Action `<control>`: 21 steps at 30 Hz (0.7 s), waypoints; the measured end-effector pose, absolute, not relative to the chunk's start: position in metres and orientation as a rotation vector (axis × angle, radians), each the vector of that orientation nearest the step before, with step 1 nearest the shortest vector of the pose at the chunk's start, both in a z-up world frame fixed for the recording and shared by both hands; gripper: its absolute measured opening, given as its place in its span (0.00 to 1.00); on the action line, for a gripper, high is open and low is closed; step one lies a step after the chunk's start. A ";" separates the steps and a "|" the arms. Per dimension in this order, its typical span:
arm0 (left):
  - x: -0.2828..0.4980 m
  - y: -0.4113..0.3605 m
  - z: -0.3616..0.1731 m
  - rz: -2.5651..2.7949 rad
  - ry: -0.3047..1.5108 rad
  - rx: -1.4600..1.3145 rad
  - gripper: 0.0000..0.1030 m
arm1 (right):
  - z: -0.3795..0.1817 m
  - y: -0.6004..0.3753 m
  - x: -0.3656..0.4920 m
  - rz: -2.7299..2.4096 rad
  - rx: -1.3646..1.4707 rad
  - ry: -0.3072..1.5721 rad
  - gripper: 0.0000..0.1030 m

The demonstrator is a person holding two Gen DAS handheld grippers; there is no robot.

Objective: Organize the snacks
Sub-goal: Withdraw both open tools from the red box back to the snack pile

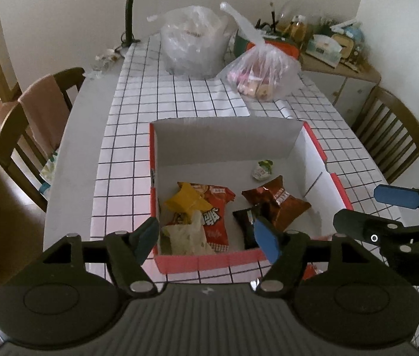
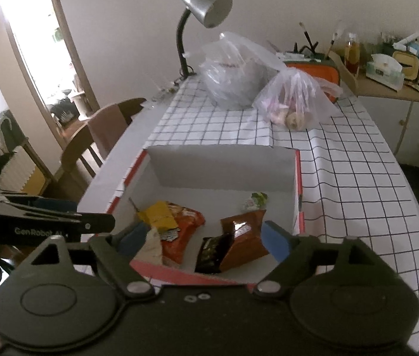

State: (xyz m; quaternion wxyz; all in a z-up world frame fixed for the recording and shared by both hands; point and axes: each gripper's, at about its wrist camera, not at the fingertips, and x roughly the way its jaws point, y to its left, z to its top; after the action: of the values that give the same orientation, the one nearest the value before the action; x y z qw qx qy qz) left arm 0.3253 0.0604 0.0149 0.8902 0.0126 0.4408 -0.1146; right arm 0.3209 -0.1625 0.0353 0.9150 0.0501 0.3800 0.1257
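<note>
Red-rimmed cardboard box (image 1: pixel 313 142) on the checked worktop (image 1: pixel 203 98), snack packets (image 1: pixel 215 204) lying loose inside it, left gripper (image 1: pixel 206 240) and right gripper (image 2: pixel 209 238) above its near edge, jaws apart, holding nothing.

On the black body of the left gripper (image 2: pixel 61 225), at the left edge of my right wrist view, I read "GenRobot" in pale letters, with a blurred character or two after it. At the right edge of my left wrist view, the right gripper (image 1: pixel 387 207) shows only "DA" before the frame cuts it off. The red snack packet (image 1: pixel 214 207) in the box carries large white characters and a small label, but I cannot read them.
</note>
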 end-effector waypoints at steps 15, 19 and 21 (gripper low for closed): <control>0.252 0.070 0.014 -0.332 0.855 0.020 0.79 | 0.033 -0.162 0.249 0.274 0.118 0.740 0.99; 0.236 0.068 0.001 -0.360 0.872 0.019 0.85 | 0.017 -0.167 0.231 0.265 0.116 0.758 0.99; 0.229 0.066 -0.008 -0.359 0.888 0.021 0.86 | 0.009 -0.169 0.222 0.262 0.115 0.772 0.99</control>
State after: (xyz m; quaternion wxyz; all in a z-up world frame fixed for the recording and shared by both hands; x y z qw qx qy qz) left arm 0.2287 0.0663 -0.0082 0.8874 0.0099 0.4273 -0.1725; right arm 0.2216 -0.1687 0.0085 0.9164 0.0558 0.3753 0.1275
